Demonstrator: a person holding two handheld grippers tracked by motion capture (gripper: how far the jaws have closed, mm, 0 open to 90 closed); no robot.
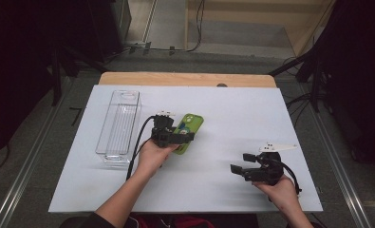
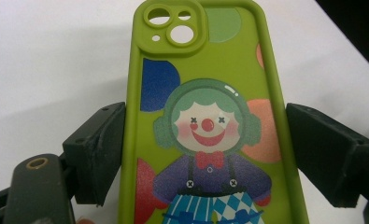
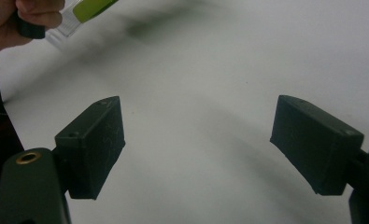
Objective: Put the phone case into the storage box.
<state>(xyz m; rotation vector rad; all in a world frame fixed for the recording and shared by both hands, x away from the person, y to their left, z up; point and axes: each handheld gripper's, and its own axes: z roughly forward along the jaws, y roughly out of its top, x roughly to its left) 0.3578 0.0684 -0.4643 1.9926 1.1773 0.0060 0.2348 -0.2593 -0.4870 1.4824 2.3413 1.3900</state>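
Left gripper straddles green phone case mid-table, jaws spread either side of its long edges. Left gripper view: left pad at or just off one edge, right pad a little apart from other, nothing pinched yet. Case lies flat on white table, long axis running straight away between jaws (camera cutout at far end), so squeeze would go across narrow width. Clear bin just left of case. Right gripper well apart to right, jaws spread, empty.

No words, numbers or brand marks can be read anywhere, including on the green phone case.
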